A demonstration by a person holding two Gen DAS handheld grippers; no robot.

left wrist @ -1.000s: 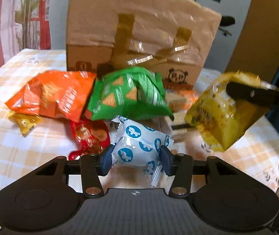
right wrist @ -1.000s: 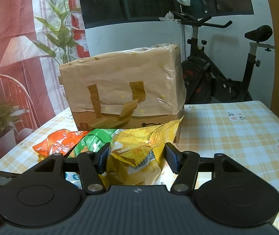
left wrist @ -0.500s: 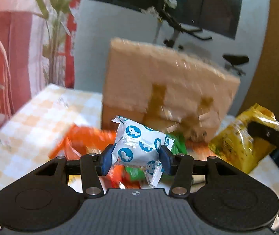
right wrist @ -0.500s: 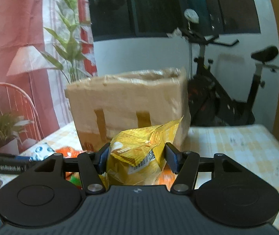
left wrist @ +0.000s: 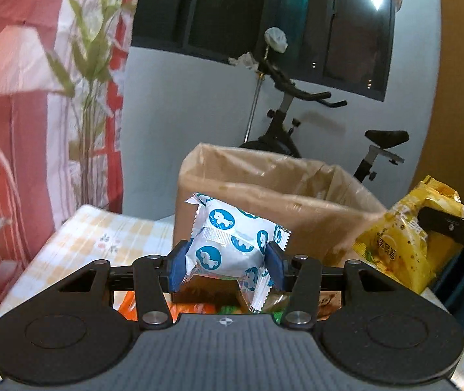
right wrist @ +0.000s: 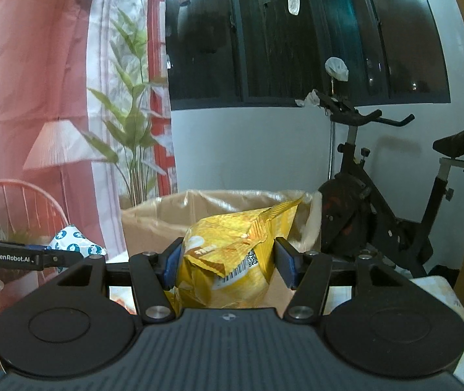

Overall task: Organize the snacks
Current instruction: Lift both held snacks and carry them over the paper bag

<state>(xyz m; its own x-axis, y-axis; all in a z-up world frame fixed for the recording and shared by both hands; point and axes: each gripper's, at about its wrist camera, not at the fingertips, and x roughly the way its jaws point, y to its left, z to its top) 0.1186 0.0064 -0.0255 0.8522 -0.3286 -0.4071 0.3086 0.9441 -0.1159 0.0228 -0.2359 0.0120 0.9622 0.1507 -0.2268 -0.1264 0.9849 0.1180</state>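
Observation:
My left gripper (left wrist: 226, 268) is shut on a white packet with blue round prints (left wrist: 232, 244), held in the air just in front of the open brown paper bag (left wrist: 274, 195). My right gripper (right wrist: 228, 265) is shut on a yellow snack bag (right wrist: 232, 257), also raised near the bag's rim (right wrist: 173, 208). The yellow bag shows at the right of the left wrist view (left wrist: 404, 241). The white packet shows at the left of the right wrist view (right wrist: 75, 242). Orange and green snack bags (left wrist: 199, 308) lie below on the table, mostly hidden by my left gripper.
The table has a yellow checked cloth (left wrist: 101, 238). An exercise bike (right wrist: 378, 195) stands behind the paper bag by the wall. A plant (right wrist: 131, 150) and pink curtains stand at the left. A red chair (right wrist: 13, 208) is at the far left.
Both grippers have risen from just above the table to the height of the paper bag's open top, each still holding its snack. The snack pile has dropped almost out of view.

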